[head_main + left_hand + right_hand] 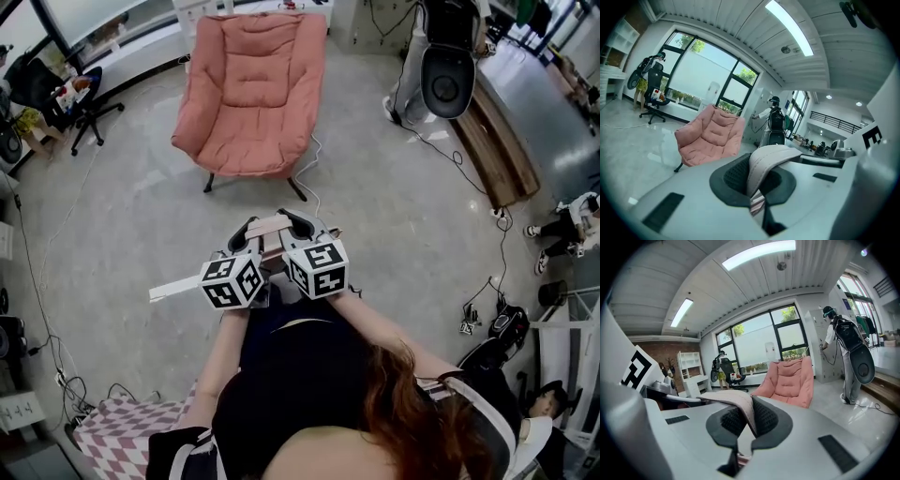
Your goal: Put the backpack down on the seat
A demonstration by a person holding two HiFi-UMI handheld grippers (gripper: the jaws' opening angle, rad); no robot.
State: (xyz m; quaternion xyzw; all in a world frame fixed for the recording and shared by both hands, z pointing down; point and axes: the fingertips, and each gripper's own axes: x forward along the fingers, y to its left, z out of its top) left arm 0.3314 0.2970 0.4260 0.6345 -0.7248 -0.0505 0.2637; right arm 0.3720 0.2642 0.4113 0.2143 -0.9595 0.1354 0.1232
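an office chair (86,101) stands left, a wooden bench (502,150) lies right.

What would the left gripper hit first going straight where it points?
Probably the pink armchair: the left gripper, jaws shut on the beige strap, aims at it across bare floor. It tilts slightly down, so floor short of the chair is possible; depth unclear.

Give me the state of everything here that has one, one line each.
left gripper: shut on the backpack strap
right gripper: shut on the same strap
backpack strap: held up, arching between the two grippers, well short of the chair
pink armchair: upright, seat empty
ceiling light: on
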